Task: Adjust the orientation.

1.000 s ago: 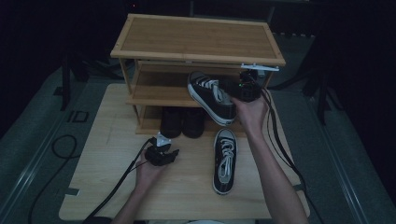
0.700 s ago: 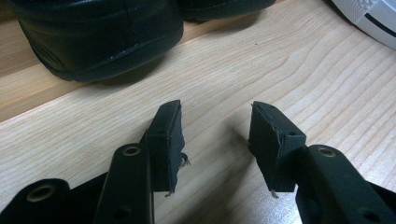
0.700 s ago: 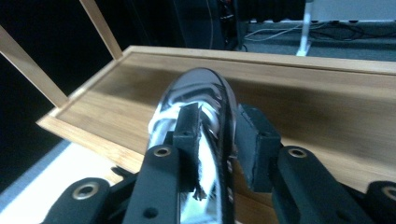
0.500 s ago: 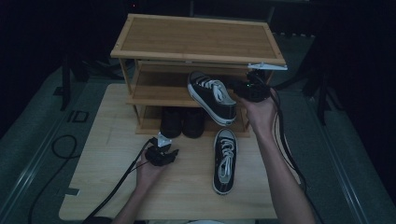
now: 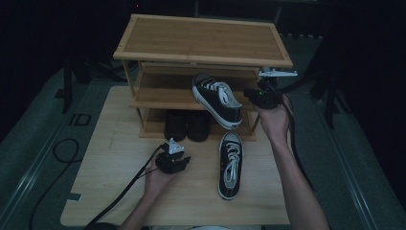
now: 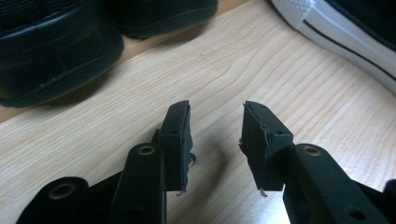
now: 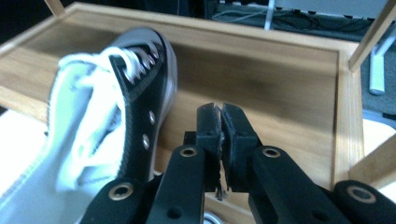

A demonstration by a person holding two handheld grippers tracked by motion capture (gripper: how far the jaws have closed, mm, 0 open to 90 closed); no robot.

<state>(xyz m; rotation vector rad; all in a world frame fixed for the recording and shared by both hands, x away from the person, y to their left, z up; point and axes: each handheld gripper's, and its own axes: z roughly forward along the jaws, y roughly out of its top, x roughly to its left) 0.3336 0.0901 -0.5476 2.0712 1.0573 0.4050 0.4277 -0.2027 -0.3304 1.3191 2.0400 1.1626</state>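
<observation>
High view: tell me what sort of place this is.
Probably a staged recording setup, not a home: a bamboo shoe rack stands on a wooden table with sneakers and black shoes, amid dark surroundings, floor cables and equipment stands.

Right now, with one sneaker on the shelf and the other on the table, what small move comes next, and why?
Probably nudge the shelved sneaker further in with the right tool: its jaws have just closed with nothing between them, beside that sneaker, whose near end overhangs the shelf edge.
</observation>
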